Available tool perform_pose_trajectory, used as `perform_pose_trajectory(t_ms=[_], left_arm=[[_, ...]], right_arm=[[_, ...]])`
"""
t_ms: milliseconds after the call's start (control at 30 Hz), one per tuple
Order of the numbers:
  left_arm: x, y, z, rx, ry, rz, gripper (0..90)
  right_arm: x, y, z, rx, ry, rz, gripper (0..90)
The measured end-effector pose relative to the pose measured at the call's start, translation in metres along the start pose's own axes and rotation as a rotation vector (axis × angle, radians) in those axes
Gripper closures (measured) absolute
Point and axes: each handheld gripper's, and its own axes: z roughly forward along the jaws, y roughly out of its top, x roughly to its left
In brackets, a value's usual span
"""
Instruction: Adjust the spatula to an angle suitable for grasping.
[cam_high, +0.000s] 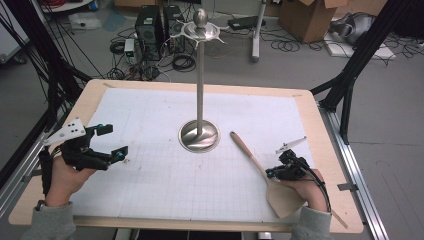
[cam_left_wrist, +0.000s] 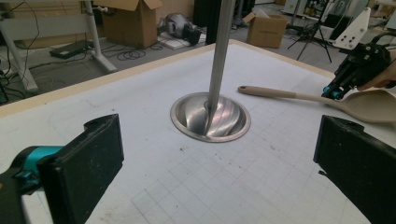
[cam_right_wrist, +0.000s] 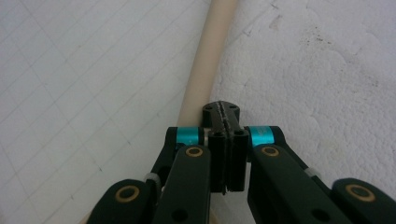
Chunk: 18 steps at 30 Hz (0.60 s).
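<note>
A beige wooden spatula lies on the white gridded mat at the right, its handle pointing toward a tall metal stand with a round base at mid-table. My right gripper is down at the spatula's neck, jaws shut flat against each other. In the right gripper view the handle runs beneath and just left of the right gripper's tips, not between them. My left gripper hovers at the table's left, wide open and empty. The left gripper view shows the stand's base, the spatula and the right gripper.
The mat covers a wooden table with bare edges. The stand's pole rises to a disc and knob. Beyond the table the floor holds computer towers, cables and cardboard boxes. Black frame struts flank both sides.
</note>
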Motion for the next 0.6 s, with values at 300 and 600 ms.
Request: perform_pose_trajectory(t_ms=[300, 600], left_arm=[[0.001, 0.0, -0.001, -0.002, 0.0, -0.002, 2.1], [0.0, 0.0, -0.001, -0.004, 0.007, 0.003, 2.1]], right_arm=[[0.0, 0.002, -0.004, -0.048, -0.029, 0.002, 90.0], [0.008, 0.006, -0.016, -0.1, -0.069, -0.037, 90.0]])
